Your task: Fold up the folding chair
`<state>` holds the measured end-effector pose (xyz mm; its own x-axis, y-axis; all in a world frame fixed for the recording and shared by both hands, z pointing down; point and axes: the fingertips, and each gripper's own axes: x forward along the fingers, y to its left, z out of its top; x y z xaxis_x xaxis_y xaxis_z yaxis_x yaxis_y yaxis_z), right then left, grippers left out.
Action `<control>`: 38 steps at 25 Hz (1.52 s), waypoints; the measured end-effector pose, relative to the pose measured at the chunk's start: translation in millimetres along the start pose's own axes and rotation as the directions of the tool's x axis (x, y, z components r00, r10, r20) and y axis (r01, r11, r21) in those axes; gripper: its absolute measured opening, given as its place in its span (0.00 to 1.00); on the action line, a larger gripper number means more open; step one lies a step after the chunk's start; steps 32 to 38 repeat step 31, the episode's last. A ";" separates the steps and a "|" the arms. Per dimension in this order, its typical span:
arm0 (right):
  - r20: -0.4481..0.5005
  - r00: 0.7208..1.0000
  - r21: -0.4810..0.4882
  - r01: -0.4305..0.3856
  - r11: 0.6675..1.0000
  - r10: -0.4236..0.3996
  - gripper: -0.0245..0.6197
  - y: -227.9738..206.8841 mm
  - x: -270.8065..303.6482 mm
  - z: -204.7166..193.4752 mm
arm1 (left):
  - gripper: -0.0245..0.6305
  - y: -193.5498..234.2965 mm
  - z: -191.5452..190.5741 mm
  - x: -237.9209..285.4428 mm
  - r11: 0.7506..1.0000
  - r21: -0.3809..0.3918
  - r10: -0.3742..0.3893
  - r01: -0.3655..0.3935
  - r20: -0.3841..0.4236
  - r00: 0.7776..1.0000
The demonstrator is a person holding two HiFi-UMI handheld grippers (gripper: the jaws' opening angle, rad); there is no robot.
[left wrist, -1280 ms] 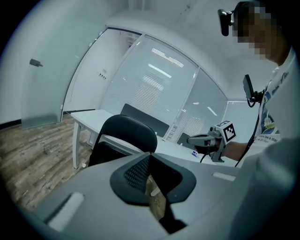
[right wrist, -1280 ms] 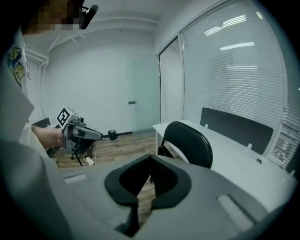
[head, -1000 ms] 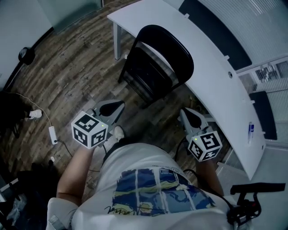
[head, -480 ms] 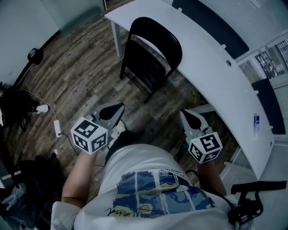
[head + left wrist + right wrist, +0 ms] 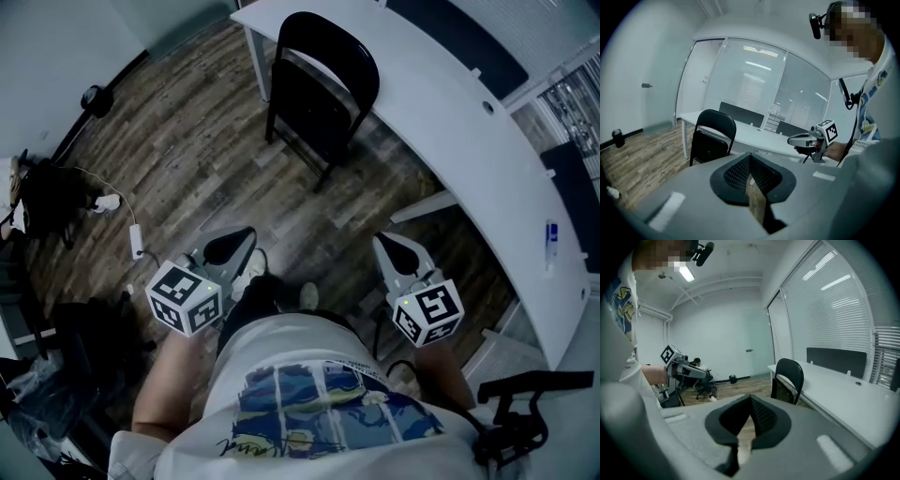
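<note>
Black metal folding chair [image 5: 323, 89] stands unfolded; left tongs [image 5: 232, 246] and right tongs [image 5: 394, 249] closed, empty, short of it; best open them before gripping.

The right gripper [image 5: 750, 401] is empty: its fingers [image 5: 765, 418] are closed flush against each other, with only the wooden floor [image 5: 736, 389] showing through the slit below them. Beyond the gripper, the black folding chair [image 5: 788, 377] stands unfolded and upright on that floor, just beside the long white bench [image 5: 843, 397], which runs along the glazed wall with blinds on the right. At the left edge a hand [image 5: 654, 374] holds the left gripper [image 5: 704, 375] roughly level and well apart from the chair, and a closed door [image 5: 757, 357] shows in the far wall.
</note>
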<state>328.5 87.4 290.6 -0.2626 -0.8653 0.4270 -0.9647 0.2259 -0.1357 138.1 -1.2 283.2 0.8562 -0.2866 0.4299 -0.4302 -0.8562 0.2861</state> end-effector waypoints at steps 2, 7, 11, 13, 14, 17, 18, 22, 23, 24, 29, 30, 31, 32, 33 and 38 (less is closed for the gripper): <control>0.001 1.000 0.003 0.002 1.000 -0.002 0.04 5.7 -9.0 -5.2 | 0.04 -9.5 -2.7 -4.3 1.000 0.009 -0.010 0.010 -0.002 1.000; 0.018 0.999 0.004 0.033 0.999 -0.033 0.04 24.8 -22.0 -13.2 | 0.04 -21.8 -6.6 -10.8 0.998 0.031 -0.059 0.059 0.011 0.998; 0.018 0.999 -0.018 0.037 0.999 -0.037 0.04 54.4 -22.0 -9.7 | 0.04 -24.5 -8.5 -33.4 0.996 0.025 -0.091 0.090 0.036 0.995; 0.019 0.999 -0.032 0.033 0.999 -0.033 0.04 72.9 -17.0 -5.6 | 0.04 -21.9 -10.0 -48.6 0.994 0.029 -0.103 0.102 0.053 0.993; 0.019 0.999 -0.041 0.030 0.999 -0.029 0.04 83.4 -14.0 -3.2 | 0.04 -18.6 -12.6 -57.0 0.994 0.030 -0.105 0.103 0.058 0.993; 0.017 1.000 -0.066 0.027 0.997 -0.026 0.04 114.7 -6.4 3.6 | 0.04 -2.0 -24.1 -85.1 0.995 0.005 -0.100 0.100 0.062 0.993; 0.016 0.999 -0.070 0.029 0.997 -0.028 0.04 123.2 -4.0 5.8 | 0.04 4.4 -27.3 -94.1 0.995 -0.005 -0.098 0.098 0.062 0.993; 0.017 0.999 -0.080 0.037 0.996 -0.035 0.04 152.9 9.9 13.1 | 0.04 29.4 -33.7 -123.8 0.996 -0.010 -0.092 0.093 0.071 0.993; 0.016 0.999 -0.083 0.037 0.996 -0.036 0.04 159.7 13.3 15.1 | 0.04 34.8 -34.3 -129.5 0.996 -0.011 -0.093 0.094 0.074 0.993; 0.015 0.999 -0.088 0.039 0.995 -0.038 0.04 166.0 16.4 17.3 | 0.04 39.4 -34.7 -134.5 0.995 -0.013 -0.094 0.095 0.078 0.993; 0.007 1.000 -0.103 0.031 0.994 -0.030 0.04 202.1 37.1 26.3 | 0.04 62.8 -40.3 -165.7 0.995 -0.024 -0.094 0.096 0.087 0.992; 0.007 1.000 -0.108 0.021 0.994 -0.021 0.04 211.7 44.0 28.8 | 0.04 70.1 -42.5 -175.2 0.996 -0.028 -0.085 0.088 0.089 0.992; 0.006 1.000 -0.114 0.010 0.993 -0.010 0.04 221.5 51.3 31.5 | 0.04 77.9 -44.7 -185.0 0.996 -0.031 -0.075 0.079 0.091 0.993; 0.006 1.000 -0.114 0.010 0.993 -0.010 0.04 221.5 51.3 31.5 | 0.04 77.9 -44.7 -185.0 0.996 -0.031 -0.075 0.079 0.091 0.993; 0.006 1.000 -0.114 0.010 0.993 -0.010 0.04 221.5 51.3 31.5 | 0.04 77.9 -44.7 -185.0 0.996 -0.031 -0.075 0.079 0.091 0.993; 0.006 1.000 -0.114 0.010 0.993 -0.010 0.04 221.5 51.3 31.5 | 0.04 77.9 -44.7 -185.0 0.996 -0.031 -0.075 0.079 0.091 0.993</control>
